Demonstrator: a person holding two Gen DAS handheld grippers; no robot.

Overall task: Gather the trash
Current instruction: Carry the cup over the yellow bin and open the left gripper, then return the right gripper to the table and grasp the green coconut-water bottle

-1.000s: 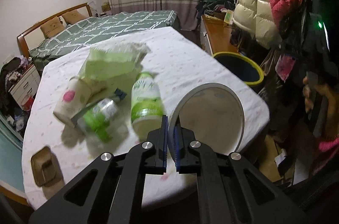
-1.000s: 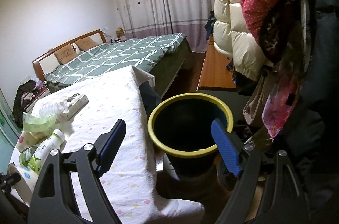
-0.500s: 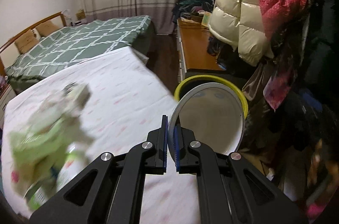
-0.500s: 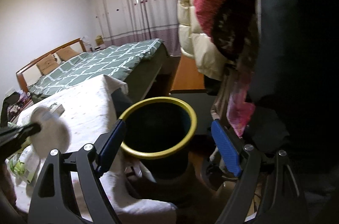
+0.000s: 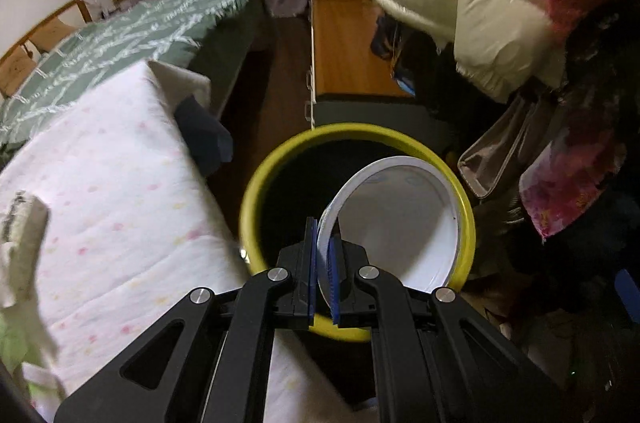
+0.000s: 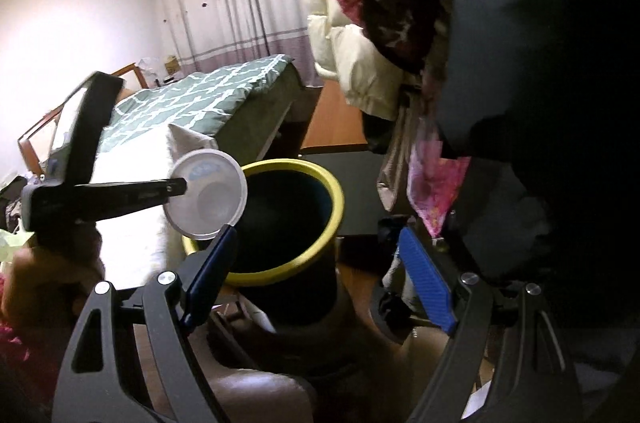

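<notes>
Left hand-held gripper (image 5: 324, 279) clenched on paper cup (image 5: 404, 223) rim, cup poised over yellow-rimmed bin (image 5: 256, 191) mouth, toward 3 o'clock, likely for dropping. Right hand-held gripper (image 6: 316, 279) released, empty, bin beyond at 12 o'clock. Surface (image 5: 100, 183) at 9 o'clock.

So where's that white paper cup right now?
The white paper cup is pinched by its rim in the left gripper, held over the open mouth of the yellow-rimmed bin that stands beside the cloth-covered table.
</notes>
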